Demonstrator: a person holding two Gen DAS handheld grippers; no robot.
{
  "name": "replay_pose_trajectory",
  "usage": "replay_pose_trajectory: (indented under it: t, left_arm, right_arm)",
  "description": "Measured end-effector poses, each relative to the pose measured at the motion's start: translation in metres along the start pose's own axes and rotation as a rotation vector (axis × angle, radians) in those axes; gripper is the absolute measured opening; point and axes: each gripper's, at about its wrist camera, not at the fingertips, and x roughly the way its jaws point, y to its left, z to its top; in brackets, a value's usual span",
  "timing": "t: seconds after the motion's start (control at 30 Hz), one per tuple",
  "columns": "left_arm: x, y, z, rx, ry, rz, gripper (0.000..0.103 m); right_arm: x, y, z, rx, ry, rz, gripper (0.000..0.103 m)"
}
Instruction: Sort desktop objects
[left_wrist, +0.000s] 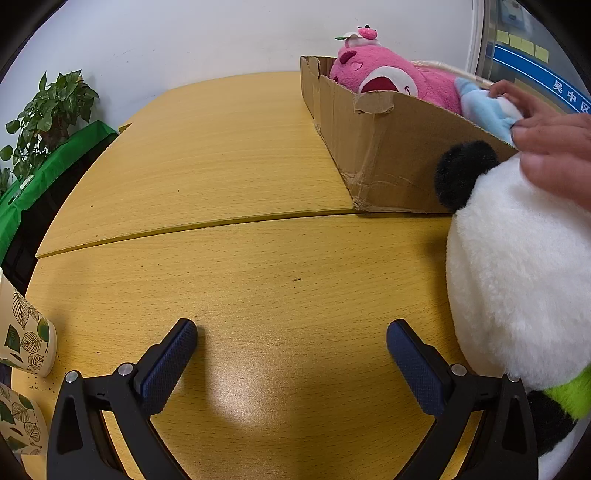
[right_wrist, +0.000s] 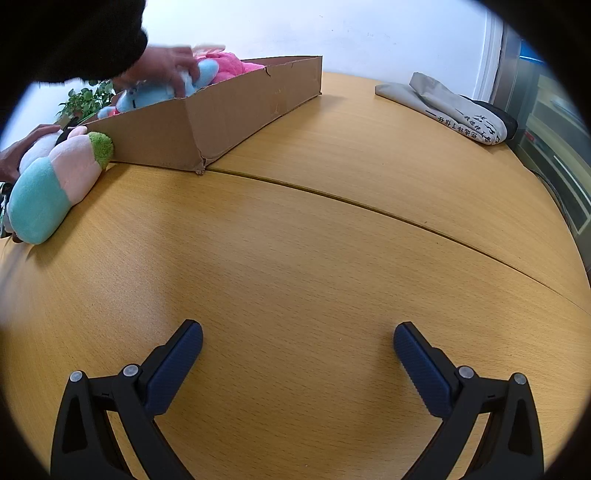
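A cardboard box (left_wrist: 388, 147) stands on the wooden table (left_wrist: 221, 166) and holds a pink plush bear (left_wrist: 384, 70) and a light blue plush (left_wrist: 487, 110). A bare hand (left_wrist: 554, 144) touches the blue plush. A white and black panda plush (left_wrist: 517, 266) lies by the box, right of my left gripper (left_wrist: 291, 328), which is open and empty over the table. In the right wrist view the box (right_wrist: 221, 118) is at the far left with a hand (right_wrist: 166, 70) on the blue plush (right_wrist: 162, 92). A pastel plush (right_wrist: 55, 184) lies beside it. My right gripper (right_wrist: 297, 330) is open and empty.
Two leaf-print paper cups (left_wrist: 26, 332) stand at the left edge of the left wrist view. A potted plant (left_wrist: 48, 118) and a green cloth (left_wrist: 44, 173) sit beyond the table's left edge. A folded grey bag (right_wrist: 454, 107) lies at the far right of the table.
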Motion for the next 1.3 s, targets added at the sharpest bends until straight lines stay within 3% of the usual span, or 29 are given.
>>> replay_pose_trajectory:
  t: [1.3]
  left_arm:
    - [-0.0013, -0.0018, -0.0019, 0.0, 0.0, 0.001, 0.103]
  right_arm:
    - [0.0008, -0.001, 0.0001, 0.0, 0.0, 0.001, 0.103]
